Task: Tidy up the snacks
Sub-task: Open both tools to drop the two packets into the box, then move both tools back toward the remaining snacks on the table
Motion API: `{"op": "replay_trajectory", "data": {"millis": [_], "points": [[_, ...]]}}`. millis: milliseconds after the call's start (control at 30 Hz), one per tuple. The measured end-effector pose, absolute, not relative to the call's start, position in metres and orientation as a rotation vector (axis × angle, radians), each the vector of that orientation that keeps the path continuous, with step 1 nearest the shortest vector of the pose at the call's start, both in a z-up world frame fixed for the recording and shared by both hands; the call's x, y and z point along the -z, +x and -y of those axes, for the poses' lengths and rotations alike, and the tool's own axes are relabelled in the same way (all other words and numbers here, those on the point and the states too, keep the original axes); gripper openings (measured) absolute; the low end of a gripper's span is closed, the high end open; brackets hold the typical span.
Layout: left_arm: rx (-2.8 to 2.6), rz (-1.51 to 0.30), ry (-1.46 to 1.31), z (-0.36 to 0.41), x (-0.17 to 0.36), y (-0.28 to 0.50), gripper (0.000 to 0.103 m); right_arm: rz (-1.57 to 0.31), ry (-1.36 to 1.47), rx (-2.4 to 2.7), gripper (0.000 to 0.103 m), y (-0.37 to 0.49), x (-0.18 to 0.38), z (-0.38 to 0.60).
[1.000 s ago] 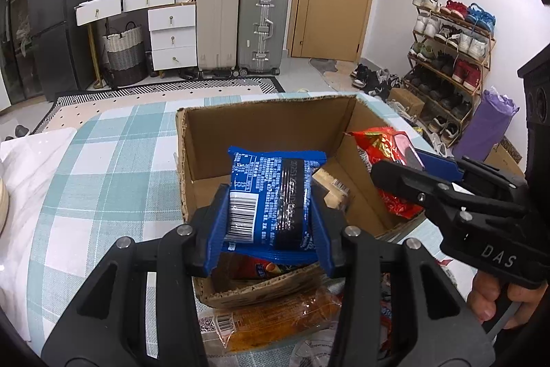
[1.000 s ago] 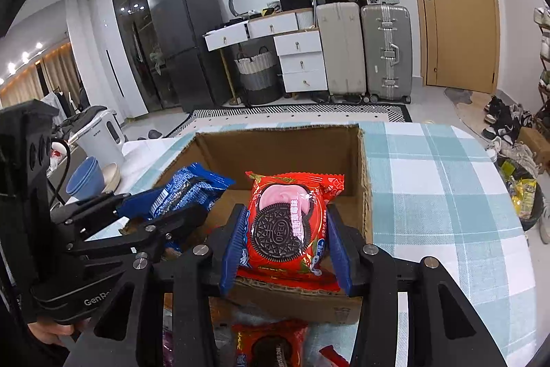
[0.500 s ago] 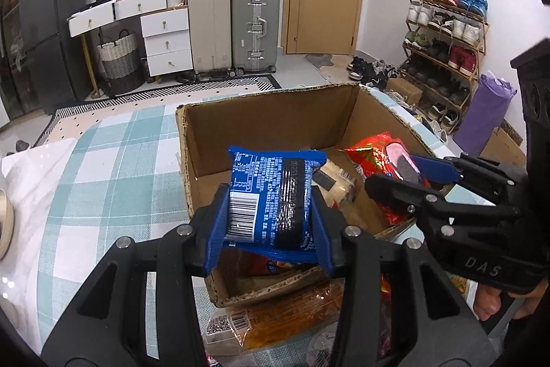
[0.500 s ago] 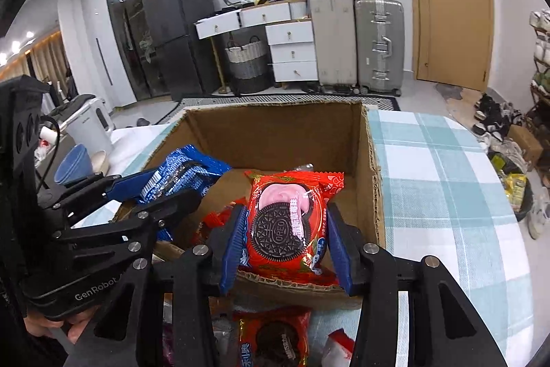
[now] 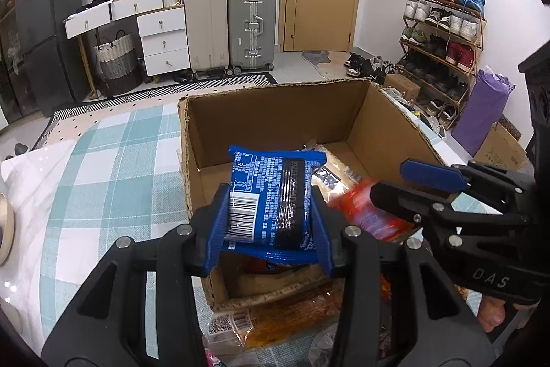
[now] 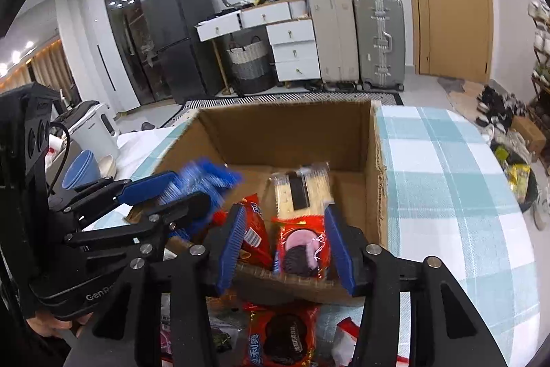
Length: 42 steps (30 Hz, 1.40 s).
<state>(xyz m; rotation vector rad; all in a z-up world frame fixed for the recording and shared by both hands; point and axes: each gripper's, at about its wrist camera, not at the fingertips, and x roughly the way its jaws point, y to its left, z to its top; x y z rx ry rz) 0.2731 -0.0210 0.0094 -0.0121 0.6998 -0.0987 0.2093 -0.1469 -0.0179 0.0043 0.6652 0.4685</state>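
An open cardboard box (image 5: 271,112) (image 6: 285,129) stands on the checked tablecloth. My left gripper (image 5: 270,226) is shut on a blue snack pack (image 5: 271,198) above the box's near left corner; it shows blurred in the right wrist view (image 6: 202,184). My right gripper (image 6: 285,246) is open over the box's near edge. The red cookie pack (image 6: 302,246) lies loose between its fingers inside the box, beside another red pack (image 6: 252,236). A pale wafer pack (image 6: 302,191) lies on the box floor.
More snack packs lie on the table in front of the box: a red cookie pack (image 6: 278,336) and an orange pack (image 5: 285,315). Bowls and a white appliance (image 6: 96,129) sit to the left. The table's right edge (image 6: 515,195) is near.
My right gripper has opened and let go of the red cookie pack, which dropped into the box. Both grippers moved forward over the box. The left gripper still holds the blue pack.
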Motion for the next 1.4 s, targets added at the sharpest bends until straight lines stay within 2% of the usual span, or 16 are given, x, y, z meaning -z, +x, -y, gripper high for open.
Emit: {"op": "replay_trajectory", "data": {"millis": [33,67,133,167,200,233,267,400,500,733,1000,1400], "points": [[0.101,-0.703,-0.01,0.02,-0.01,0.272,0.041,-0.644,-0.006,-0.468,0.063,0.205,0.014,0.149],[0.105,-0.703,-0.008,0.02,-0.01,0.27,0.041,-0.628,-0.009,-0.472,0.074,0.202,0.011,0.151],[0.098,-0.698,-0.001,0.019,-0.013,0.264,0.045,-0.6,-0.007,-0.478,0.086,0.194,0.004,0.158],[0.084,-0.691,0.007,0.019,-0.016,0.261,0.054,-0.587,-0.005,-0.478,0.089,0.19,0.0,0.162],[0.087,-0.687,0.01,0.017,-0.019,0.258,0.058,-0.58,0.0,-0.478,0.096,0.186,-0.004,0.167],[0.107,-0.687,0.005,0.018,-0.023,0.253,0.067,-0.581,0.003,-0.475,0.099,0.183,-0.007,0.171],[0.121,-0.684,-0.002,0.018,-0.027,0.248,0.081,-0.585,0.012,-0.473,0.102,0.179,-0.01,0.176],[0.12,-0.647,0.019,0.017,-0.045,0.222,0.087,-0.608,0.004,-0.463,0.102,0.159,-0.013,0.193],[0.11,-0.641,0.046,0.019,-0.053,0.203,0.103,-0.623,-0.014,-0.439,0.102,0.143,-0.009,0.204],[0.097,-0.627,0.059,0.005,-0.064,0.157,0.103,-0.65,-0.03,-0.417,0.102,0.113,0.001,0.215],[0.035,-0.68,0.019,-0.025,-0.045,0.114,0.103,-0.688,0.006,-0.403,0.102,0.104,0.018,0.224],[-0.034,-0.775,-0.075,-0.067,-0.009,0.111,0.103,-0.745,0.014,-0.405,0.102,0.11,0.035,0.226]]}}
